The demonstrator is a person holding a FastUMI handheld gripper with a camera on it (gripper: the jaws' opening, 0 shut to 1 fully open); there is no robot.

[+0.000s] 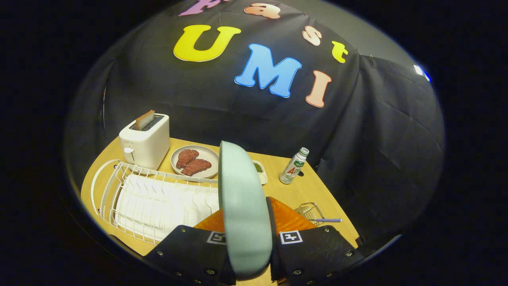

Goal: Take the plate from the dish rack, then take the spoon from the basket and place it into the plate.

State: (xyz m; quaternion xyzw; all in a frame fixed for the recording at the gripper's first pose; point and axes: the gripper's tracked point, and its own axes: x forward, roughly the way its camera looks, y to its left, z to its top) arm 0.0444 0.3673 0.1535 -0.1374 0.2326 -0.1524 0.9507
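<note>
The plate (243, 206) stands on edge, clamped between the jaws, above the dish rack (151, 198).

The hand-held two-finger gripper (248, 242) reaches forward and looks down at a slant. Its two fingers (190, 254) stand one on either side of a pale green round plate (243, 206) held on edge, upright between them. Both fingers press against the plate's faces, left finger on the left face, right finger on the right, so the jaws are closed on it. The plate rises from between the fingers and stands well above their tips, leaning slightly to the left
</note>
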